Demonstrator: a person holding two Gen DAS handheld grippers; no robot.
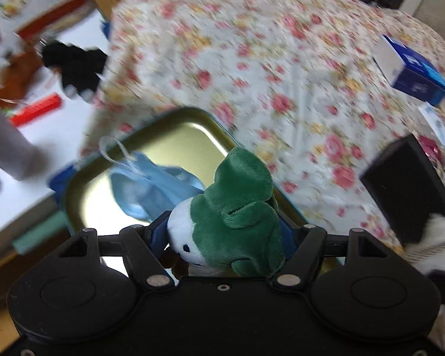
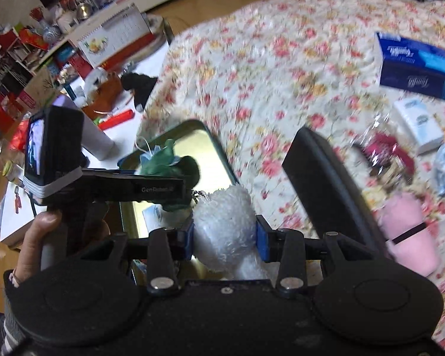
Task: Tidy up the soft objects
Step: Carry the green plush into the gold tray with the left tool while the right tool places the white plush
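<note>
Blurring smears the flowered cloth point(image 1: 252, 59). Left gripper point(image 1: 225, 234) clamps a green plush point(image 1: 240, 207) above the gold tin point(image 1: 175, 136), partly hiding a blue mask point(image 1: 151, 184) inside. Right gripper point(image 2: 225, 237) grasps a white fluffy toy point(image 2: 222, 225) beside the black lid point(image 2: 326, 184).

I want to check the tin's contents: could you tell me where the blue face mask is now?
In the left wrist view the blue face mask lies inside the gold tin, just behind the green plush toy held in the left gripper.
</note>
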